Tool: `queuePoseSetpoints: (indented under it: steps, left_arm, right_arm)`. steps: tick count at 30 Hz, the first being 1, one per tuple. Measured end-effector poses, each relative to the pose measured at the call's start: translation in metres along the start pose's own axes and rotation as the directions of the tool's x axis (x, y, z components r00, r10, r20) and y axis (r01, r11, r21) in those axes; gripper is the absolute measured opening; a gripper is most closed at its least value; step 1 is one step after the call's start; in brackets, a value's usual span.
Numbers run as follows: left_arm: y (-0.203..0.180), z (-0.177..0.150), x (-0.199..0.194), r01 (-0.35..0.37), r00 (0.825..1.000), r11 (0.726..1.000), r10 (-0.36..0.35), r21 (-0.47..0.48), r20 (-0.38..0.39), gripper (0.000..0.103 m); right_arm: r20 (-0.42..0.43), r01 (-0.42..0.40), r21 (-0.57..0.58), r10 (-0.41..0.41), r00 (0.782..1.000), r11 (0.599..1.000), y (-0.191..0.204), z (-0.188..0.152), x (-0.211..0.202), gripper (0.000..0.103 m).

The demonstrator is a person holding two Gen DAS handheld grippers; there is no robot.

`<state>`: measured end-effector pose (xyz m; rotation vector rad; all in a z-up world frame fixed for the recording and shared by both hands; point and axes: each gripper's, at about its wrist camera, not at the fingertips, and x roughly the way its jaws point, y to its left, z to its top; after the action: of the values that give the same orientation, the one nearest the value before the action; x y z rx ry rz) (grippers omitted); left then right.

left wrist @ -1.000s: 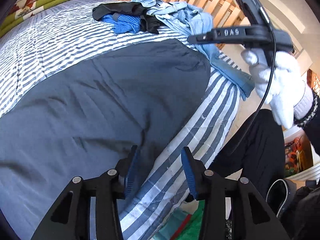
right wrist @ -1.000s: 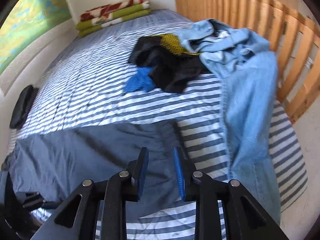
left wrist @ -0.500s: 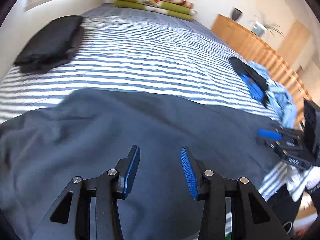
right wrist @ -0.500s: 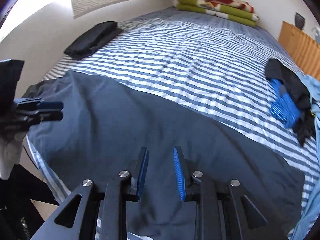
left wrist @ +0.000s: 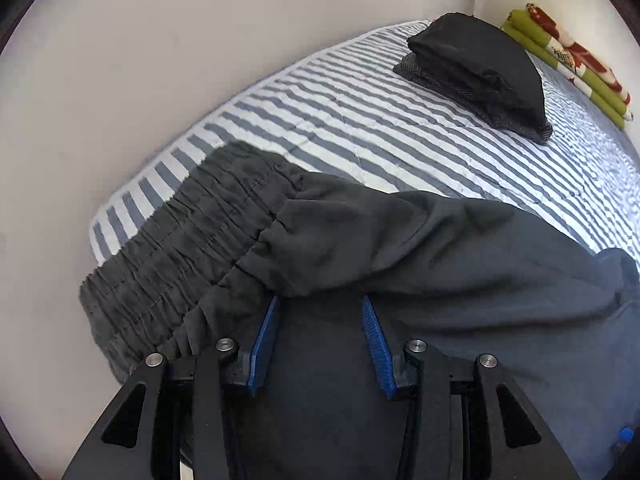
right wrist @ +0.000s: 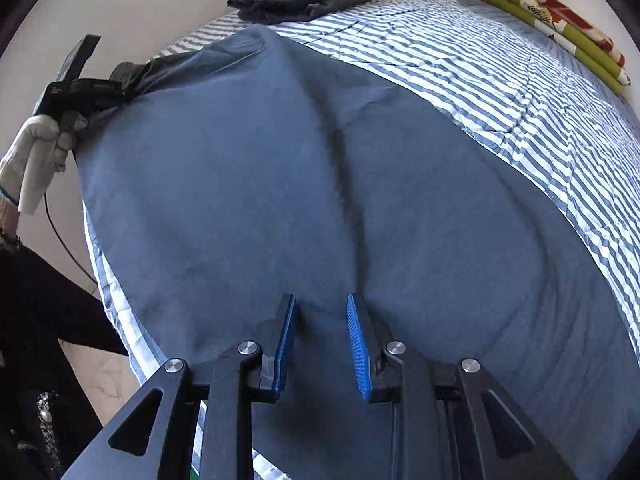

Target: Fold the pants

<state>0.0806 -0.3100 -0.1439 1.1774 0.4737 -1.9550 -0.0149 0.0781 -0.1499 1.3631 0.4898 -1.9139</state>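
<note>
1. Spread across the near part of a bed (right wrist: 500, 80) with a blue-and-white striped cover lie dark blue-grey pants (right wrist: 248, 184), taking up most of both views.

2. Seen from the left wrist, the left claw (left wrist: 320, 340) points down at the pants near their gathered elastic waistband (left wrist: 180, 256), which lies at the bed's edge close to a pale wall (left wrist: 120, 80).

3. The left claw's blue pads (left wrist: 264, 344) stand apart. A raised fold of the pants sits just beyond their tips and hides them, so whether any cloth is caught between them cannot be told.

4. Seen from the right wrist, the right claw (right wrist: 320, 340) hovers low over the pants, farther along from the waistband, in line with a dark crease running up the middle of the cloth.

5. The right claw's pads (right wrist: 358, 344) are a narrow gap apart, with cloth showing below the gap but nothing pinched.

6. At the left of that view, a white-gloved hand (right wrist: 36, 148) holds the left claw against the bunched waistband corner.

7. Farther up the bed, well apart from the pants, rests a folded black garment (left wrist: 484, 68).

8. At the far end lies a stack of green, red and white blankets (right wrist: 556, 12).
</note>
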Motion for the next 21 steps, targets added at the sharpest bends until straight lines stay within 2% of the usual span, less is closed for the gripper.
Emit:
queuePoseSetpoints:
  steps: [1, 2, 4, 5, 6, 9, 10, 11, 12, 13, 15, 17, 20, 21]
  left_arm:
    - [-0.008, 0.001, -0.009, -0.012, 0.999, 1.000, 0.011, 0.024, 0.030, 0.046]
    - [-0.016, 0.004, -0.020, 0.014, 0.998, 0.999, -0.017, 0.052, 0.056, 0.046]
    - [-0.040, 0.009, -0.043, 0.112, 0.988, 0.990, -0.121, 0.092, 0.100, 0.048]
    - [-0.054, 0.011, -0.054, 0.172, 0.977, 0.979, -0.184, 0.109, 0.110, 0.052]
    - [-0.070, 0.012, -0.062, 0.253, 0.958, 0.958, -0.267, 0.131, 0.101, 0.056]
    - [-0.116, 0.010, -0.078, 0.405, 0.905, 0.896, -0.421, 0.183, 0.062, 0.056]
    - [-0.133, 0.011, -0.078, 0.461, 0.880, 0.867, -0.474, 0.188, 0.032, 0.056]
    - [-0.148, 0.011, -0.076, 0.520, 0.849, 0.835, -0.528, 0.183, -0.003, 0.056]
    - [-0.164, 0.011, -0.072, 0.562, 0.824, 0.809, -0.565, 0.175, -0.036, 0.056]
    - [-0.174, 0.012, -0.068, 0.580, 0.813, 0.797, -0.579, 0.169, -0.058, 0.056]
    - [-0.192, 0.011, -0.063, 0.582, 0.812, 0.793, -0.577, 0.179, -0.082, 0.056]
    - [-0.205, 0.012, -0.061, 0.559, 0.828, 0.803, -0.555, 0.203, -0.086, 0.056]
    - [-0.209, 0.008, -0.051, 0.572, 0.820, 0.798, -0.563, 0.191, -0.106, 0.056]
    - [-0.210, 0.010, -0.047, 0.569, 0.822, 0.800, -0.558, 0.188, -0.111, 0.056]
  right_arm:
    - [-0.019, -0.026, 0.004, 0.026, 0.999, 1.000, -0.003, 0.003, -0.004, 0.024]
    - [-0.013, -0.049, 0.013, 0.049, 0.999, 0.999, -0.007, 0.008, -0.010, 0.024]
    - [0.048, -0.057, 0.034, 0.055, 0.997, 0.998, -0.019, 0.024, -0.029, 0.024]
    - [0.083, -0.051, 0.046, 0.047, 0.995, 0.998, -0.027, 0.034, -0.037, 0.025]
    - [0.119, -0.047, 0.068, 0.039, 0.992, 0.997, -0.037, 0.045, -0.044, 0.026]
    - [0.159, -0.099, 0.133, 0.078, 0.984, 0.986, -0.064, 0.083, -0.044, 0.033]
    - [0.152, -0.133, 0.147, 0.111, 0.982, 0.980, -0.071, 0.095, -0.037, 0.040]
    - [0.148, -0.166, 0.158, 0.143, 0.979, 0.973, -0.077, 0.106, -0.030, 0.042]
    - [0.148, -0.190, 0.167, 0.166, 0.975, 0.967, -0.081, 0.118, -0.021, 0.043]
    - [0.146, -0.201, 0.169, 0.177, 0.973, 0.965, -0.083, 0.128, -0.013, 0.043]
    - [0.134, -0.208, 0.142, 0.189, 0.973, 0.968, -0.078, 0.146, 0.006, 0.043]
    - [0.115, -0.220, 0.121, 0.207, 0.972, 0.968, -0.075, 0.161, 0.025, 0.043]
    - [0.071, -0.237, 0.082, 0.232, 0.970, 0.968, -0.064, 0.172, 0.047, 0.043]
    - [0.059, -0.243, 0.067, 0.239, 0.969, 0.968, -0.060, 0.175, 0.053, 0.042]
